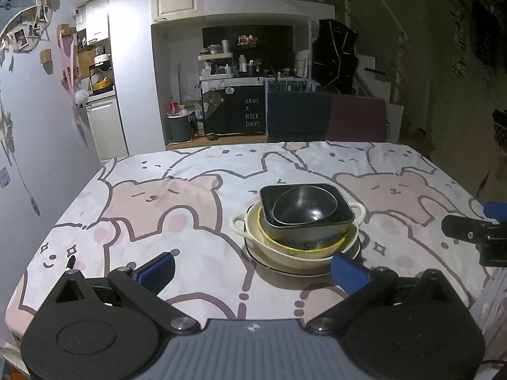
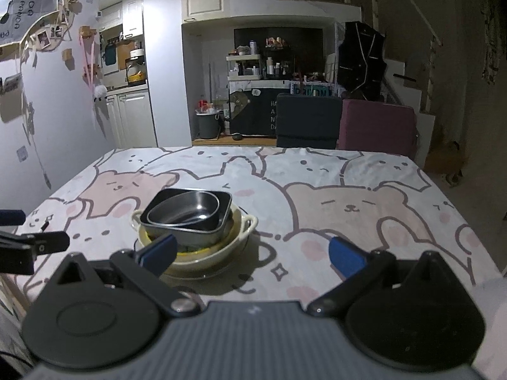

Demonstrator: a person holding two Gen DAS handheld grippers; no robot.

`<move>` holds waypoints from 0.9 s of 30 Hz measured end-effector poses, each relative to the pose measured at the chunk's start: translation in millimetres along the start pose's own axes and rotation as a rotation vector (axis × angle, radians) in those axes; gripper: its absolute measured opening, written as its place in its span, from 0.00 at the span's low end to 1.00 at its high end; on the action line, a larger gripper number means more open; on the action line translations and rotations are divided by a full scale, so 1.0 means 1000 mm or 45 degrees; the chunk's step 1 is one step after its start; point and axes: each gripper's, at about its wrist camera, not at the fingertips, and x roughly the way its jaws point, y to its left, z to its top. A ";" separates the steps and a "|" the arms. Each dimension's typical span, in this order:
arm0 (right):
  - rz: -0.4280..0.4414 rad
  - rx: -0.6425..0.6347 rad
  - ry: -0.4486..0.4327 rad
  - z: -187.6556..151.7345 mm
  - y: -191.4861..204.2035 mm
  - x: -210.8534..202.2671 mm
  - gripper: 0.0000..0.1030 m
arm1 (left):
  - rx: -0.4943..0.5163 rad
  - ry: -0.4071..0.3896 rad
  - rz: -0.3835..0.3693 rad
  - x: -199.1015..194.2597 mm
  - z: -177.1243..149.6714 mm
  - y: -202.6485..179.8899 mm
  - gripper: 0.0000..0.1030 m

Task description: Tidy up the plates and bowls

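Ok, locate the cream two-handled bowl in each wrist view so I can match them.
Left wrist: cream two-handled bowl sits centre-right, between the open fingertips.
Right wrist: same bowl sits centre-left, partly behind the left fingertip.
Shared landmark: the black square dish stacked inside it.

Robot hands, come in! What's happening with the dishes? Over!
Left gripper open, right gripper open, both empty. Dish stack nested on the table, untouched. Nothing in the way.
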 end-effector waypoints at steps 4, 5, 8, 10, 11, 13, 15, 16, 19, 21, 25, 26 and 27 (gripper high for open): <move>-0.002 -0.013 -0.008 -0.005 -0.001 -0.003 1.00 | -0.005 -0.003 -0.007 -0.002 -0.003 -0.001 1.00; -0.005 -0.017 -0.013 -0.006 -0.001 -0.004 1.00 | -0.009 -0.003 -0.014 -0.002 -0.003 -0.001 1.00; -0.010 -0.020 -0.016 -0.008 -0.001 -0.005 1.00 | -0.019 -0.011 -0.026 -0.004 -0.003 -0.002 1.00; -0.014 -0.013 -0.017 -0.008 -0.002 -0.005 1.00 | -0.023 -0.017 -0.027 -0.005 -0.004 -0.002 1.00; -0.015 -0.011 -0.018 -0.008 -0.003 -0.006 1.00 | -0.024 -0.019 -0.029 -0.005 -0.004 -0.002 1.00; -0.015 -0.010 -0.019 -0.008 -0.002 -0.006 1.00 | -0.028 -0.022 -0.034 -0.006 -0.004 -0.002 1.00; -0.016 -0.012 -0.021 -0.008 -0.002 -0.006 1.00 | -0.029 -0.022 -0.034 -0.005 -0.003 -0.001 1.00; -0.015 -0.013 -0.022 -0.008 -0.002 -0.006 1.00 | -0.030 -0.022 -0.035 -0.006 -0.003 -0.001 1.00; -0.014 -0.012 -0.021 -0.009 -0.001 -0.005 1.00 | -0.030 -0.021 -0.036 -0.006 -0.003 -0.001 1.00; -0.013 -0.011 -0.018 -0.009 -0.001 -0.005 1.00 | -0.029 -0.022 -0.036 -0.006 -0.003 -0.001 1.00; -0.014 -0.009 -0.017 -0.009 -0.001 -0.005 1.00 | -0.031 -0.023 -0.039 -0.006 -0.003 -0.002 1.00; -0.014 -0.010 -0.018 -0.009 -0.001 -0.005 1.00 | -0.031 -0.024 -0.040 -0.007 -0.003 -0.002 1.00; -0.013 -0.011 -0.019 -0.009 -0.001 -0.005 1.00 | -0.032 -0.026 -0.041 -0.007 -0.003 -0.002 1.00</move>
